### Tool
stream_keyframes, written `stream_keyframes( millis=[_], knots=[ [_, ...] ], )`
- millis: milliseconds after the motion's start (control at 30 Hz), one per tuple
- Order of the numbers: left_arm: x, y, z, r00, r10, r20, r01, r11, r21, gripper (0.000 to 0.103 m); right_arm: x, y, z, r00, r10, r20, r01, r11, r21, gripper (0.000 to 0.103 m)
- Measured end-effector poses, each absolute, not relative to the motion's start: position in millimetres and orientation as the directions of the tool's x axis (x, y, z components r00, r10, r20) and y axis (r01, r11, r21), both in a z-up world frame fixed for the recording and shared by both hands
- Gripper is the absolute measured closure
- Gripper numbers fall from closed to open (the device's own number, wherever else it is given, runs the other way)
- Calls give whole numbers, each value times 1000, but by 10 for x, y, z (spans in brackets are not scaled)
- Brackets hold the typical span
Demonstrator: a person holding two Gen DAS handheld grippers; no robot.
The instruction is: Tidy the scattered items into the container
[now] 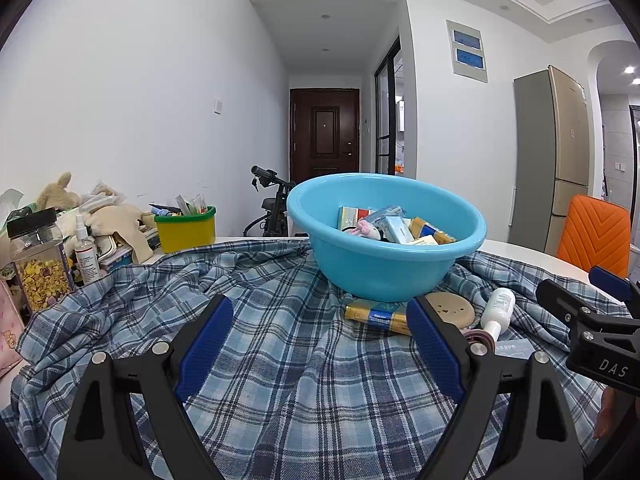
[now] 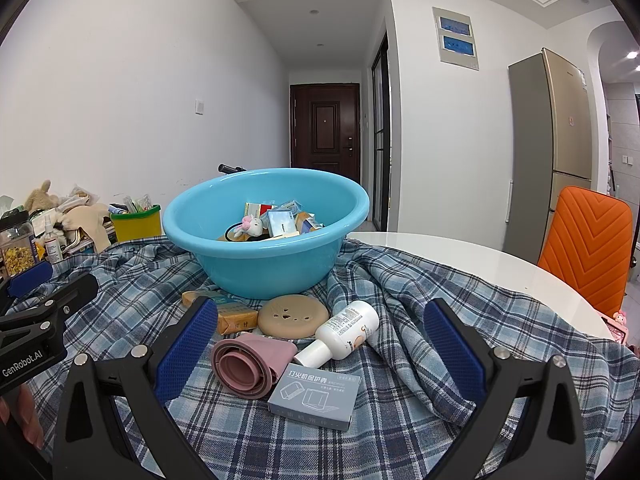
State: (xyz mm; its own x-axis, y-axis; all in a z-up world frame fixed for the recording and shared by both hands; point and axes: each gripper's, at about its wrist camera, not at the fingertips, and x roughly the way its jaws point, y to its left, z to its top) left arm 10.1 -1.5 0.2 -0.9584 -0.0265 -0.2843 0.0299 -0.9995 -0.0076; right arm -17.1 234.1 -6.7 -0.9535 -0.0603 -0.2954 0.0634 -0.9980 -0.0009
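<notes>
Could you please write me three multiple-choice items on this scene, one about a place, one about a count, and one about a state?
1. Where does the grey box lie?
A. inside the blue basin
B. on the plaid cloth, nearer the camera than the pink cup
C. on the orange chair

2. How many loose items lie on the cloth in front of the blue basin?
A. two
B. five
C. eight

3. How is the white bottle lying?
A. upright, cap up
B. on its side
C. inside the yellow bin

Answers:
1 B: it sits on the plaid cloth just in front of the pink cup.
2 B: yellow pack, tan disc, pink cup, white bottle, grey box.
3 B: its body lies flat on the cloth, neck pointing toward the pink cup.
</notes>
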Motion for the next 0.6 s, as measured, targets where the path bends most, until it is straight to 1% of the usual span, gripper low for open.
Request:
stream_keyframes(
  millis=[267,400,500,600],
  knots=[
    [89,3,-1,-956,-30,-291,32,-999,-3,13,-180,2331,-74,-952,-57,-301,61,-998,-6,1],
    [-46,83,-35,-933,-7,-359,-3,-1000,25,13,-204,2307,-84,-947,-64,-315,72,-997,-14,1],
    [-147,153,-71,-911,15,-412,-39,-998,50,13,-258,2303,-99,-938,-68,-341,78,-997,-14,1],
    [-201,212,-109,-895,52,-443,-88,-994,61,13,-315,2288,-120,-926,-73,-370,84,-996,-13,1]
  ],
)
